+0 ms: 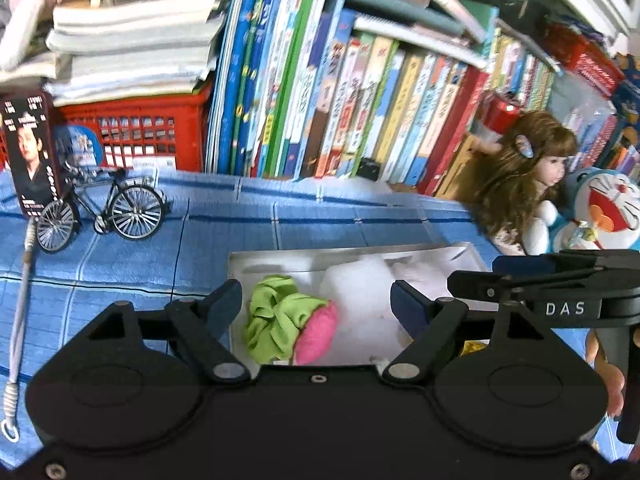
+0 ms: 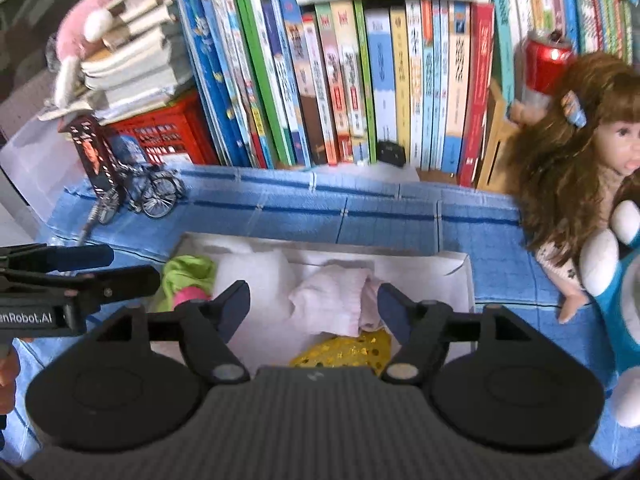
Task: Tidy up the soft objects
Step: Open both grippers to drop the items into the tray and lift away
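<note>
Both claws hang over a white box (image 1: 460, 250) sitting on the blue checked cloth (image 1: 160, 264), jaws spread wide with nothing pinched in either. Left claw (image 1: 316, 304) is above the green scrunchie (image 1: 276, 316) and a pink soft bit (image 1: 318, 334), both lying in the box's left end beside a white fluffy thing (image 1: 360, 288). Right claw (image 2: 314, 306) is over a pale pink folded cloth (image 2: 332, 304), with a yellow sequinned piece (image 2: 344, 350) just below it in the box. Behind: a row of books (image 2: 360, 88), a toy bicycle (image 1: 100, 212) and a doll (image 2: 580, 152).
</note>
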